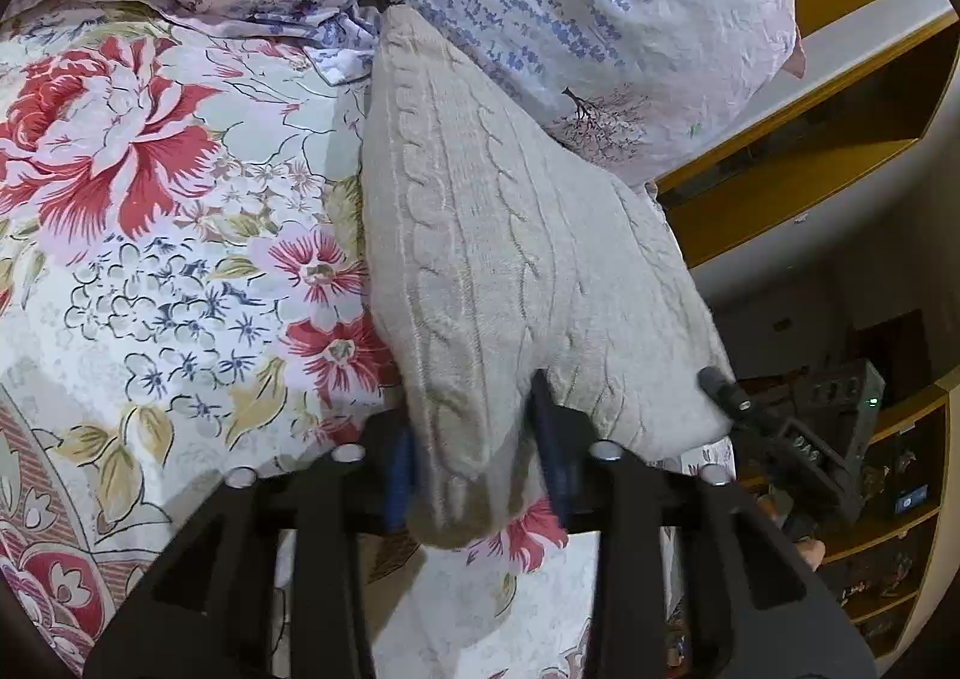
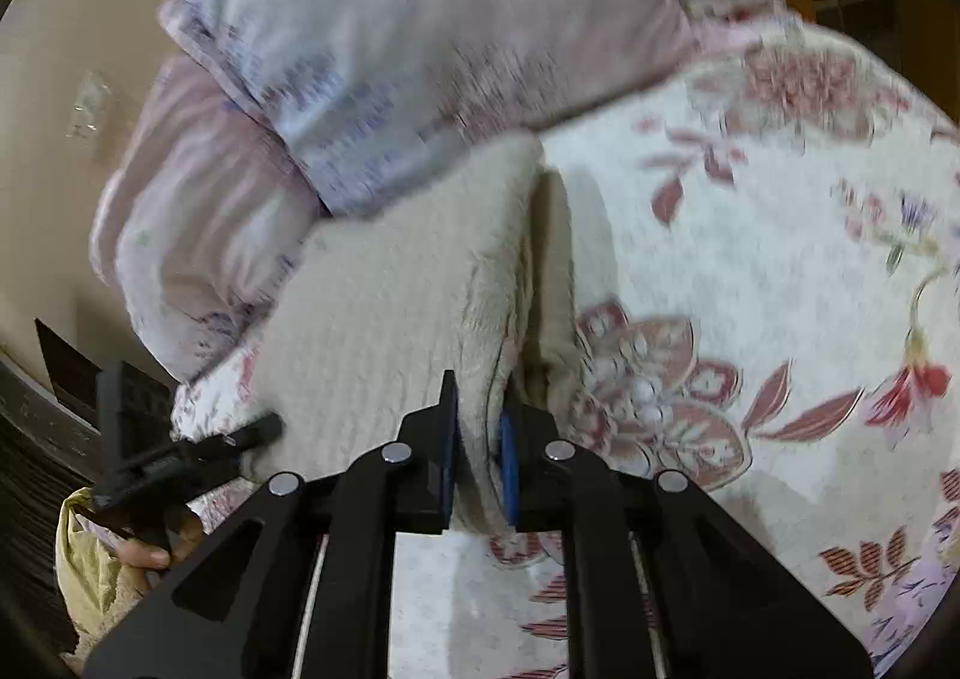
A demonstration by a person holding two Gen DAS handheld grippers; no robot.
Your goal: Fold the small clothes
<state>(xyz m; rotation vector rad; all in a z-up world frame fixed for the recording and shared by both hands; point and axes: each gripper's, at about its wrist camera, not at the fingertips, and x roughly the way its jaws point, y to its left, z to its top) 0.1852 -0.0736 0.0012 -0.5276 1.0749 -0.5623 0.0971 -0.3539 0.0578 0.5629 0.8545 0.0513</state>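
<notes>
A cream cable-knit garment [image 1: 498,235] lies on the floral bedsheet [image 1: 150,211], its far end against a pillow. My left gripper [image 1: 477,457] is shut on the garment's near corner, with the knit bunched between its blue pads. In the right wrist view the same garment [image 2: 384,307] shows a folded edge running away from me, and my right gripper [image 2: 480,457] is shut on that fold. The right gripper [image 1: 780,427] shows at the garment's right corner in the left wrist view. The left gripper [image 2: 180,451], held by a hand [image 2: 144,553], appears at the left of the right wrist view.
Two lavender-print pillows [image 1: 600,7] lie behind the garment. Yellow wooden shelves [image 1: 810,187] stand past the bed's right side. A pale yellow cloth [image 2: 90,559] sits by the hand. The sheet [image 2: 750,289] spreads open right of the garment.
</notes>
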